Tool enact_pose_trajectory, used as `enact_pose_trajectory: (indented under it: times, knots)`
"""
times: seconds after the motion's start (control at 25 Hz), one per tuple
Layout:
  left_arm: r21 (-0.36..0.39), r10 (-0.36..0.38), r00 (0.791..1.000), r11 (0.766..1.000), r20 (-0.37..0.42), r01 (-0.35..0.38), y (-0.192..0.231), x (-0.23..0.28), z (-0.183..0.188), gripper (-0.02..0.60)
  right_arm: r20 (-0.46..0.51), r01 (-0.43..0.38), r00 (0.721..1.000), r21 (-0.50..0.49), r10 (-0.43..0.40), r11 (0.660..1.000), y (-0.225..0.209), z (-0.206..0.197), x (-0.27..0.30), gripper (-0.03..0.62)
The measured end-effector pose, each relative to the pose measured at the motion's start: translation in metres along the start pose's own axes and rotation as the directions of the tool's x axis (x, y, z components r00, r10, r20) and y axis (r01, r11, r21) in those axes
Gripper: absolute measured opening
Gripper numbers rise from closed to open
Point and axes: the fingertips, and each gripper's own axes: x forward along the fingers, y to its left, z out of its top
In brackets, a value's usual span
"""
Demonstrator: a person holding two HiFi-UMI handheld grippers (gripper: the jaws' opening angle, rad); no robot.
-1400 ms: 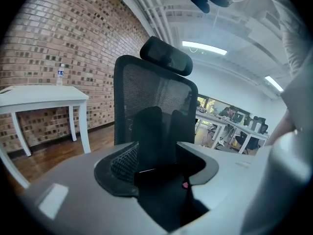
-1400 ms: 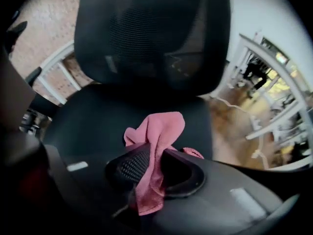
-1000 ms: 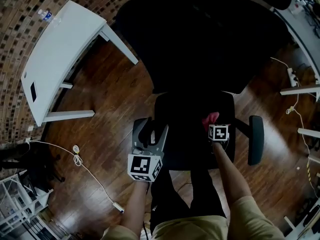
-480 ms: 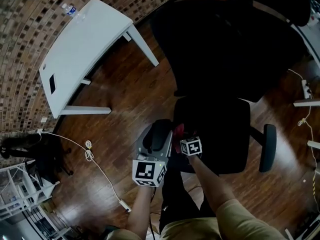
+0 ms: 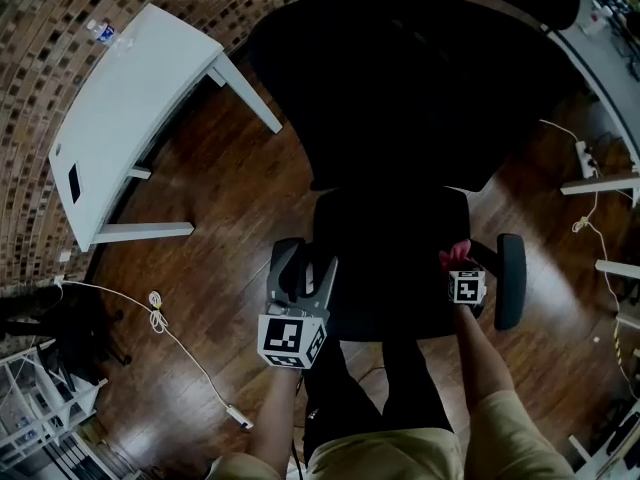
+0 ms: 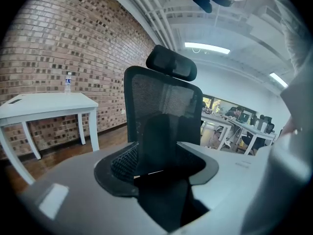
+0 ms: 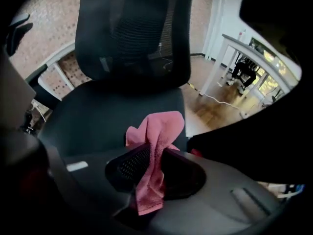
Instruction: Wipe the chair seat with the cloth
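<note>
A black office chair stands on the wood floor, its seat [image 5: 385, 258] just ahead of my legs and its mesh back [image 7: 132, 33] beyond. My right gripper [image 5: 460, 266] is shut on a pink cloth [image 5: 456, 254] at the seat's right edge, beside the right armrest [image 5: 511, 280]. In the right gripper view the cloth [image 7: 155, 141] hangs bunched between the jaws of the right gripper [image 7: 151, 158], over the seat [image 7: 102, 111]. My left gripper [image 5: 300, 266] is closed round the left armrest [image 5: 287, 258], which shows dark between its jaws [image 6: 159, 146].
A white table [image 5: 125, 118] with a water bottle [image 5: 99, 31] stands at the left by the brick wall. A white cable [image 5: 160, 320] trails across the floor at lower left. White desk legs [image 5: 598, 181] and a power strip [image 5: 584, 152] are at the right.
The right gripper has swept the cloth from the seat's front left corner across to its right edge. The left gripper has stayed on the left armrest.
</note>
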Motion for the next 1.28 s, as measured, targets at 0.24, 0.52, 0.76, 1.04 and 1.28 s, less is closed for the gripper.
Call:
enact_pose_trajectory:
  times: [0.24, 0.52, 0.76, 1.04, 1.28]
  knots:
    - [0.018, -0.017, 1.0, 1.0, 0.011, 0.017, -0.011, 0.007, 0.008, 0.216, -0.009, -0.062, 0.998, 0.136, 0.063, 0.989, 0.038, -0.006, -0.008, 0.08]
    - [0.033, 0.056, 0.998, 0.998, -0.007, -0.056, 0.024, -0.016, 0.003, 0.216, 0.141, -0.624, 0.777, 0.039, 0.614, 0.781, 0.334, 0.019, -0.026, 0.08]
    - [0.039, 0.087, 0.996, 0.995, -0.017, -0.087, 0.043, -0.041, -0.006, 0.216, 0.099, -0.706, 0.696, -0.083, 0.711, 0.703, 0.424, 0.02, -0.025, 0.08]
    - [0.022, 0.041, 0.998, 0.999, -0.043, -0.04, 0.021, -0.031, -0.023, 0.216, 0.07, -0.412, 0.904, -0.118, 0.421, 0.904, 0.213, -0.009, 0.011, 0.078]
    - [0.023, 0.002, 0.999, 1.0, -0.038, -0.001, 0.0, -0.019, -0.027, 0.216, 0.068, -0.04, 0.997, -0.072, 0.045, 0.997, 0.019, -0.021, -0.01, 0.078]
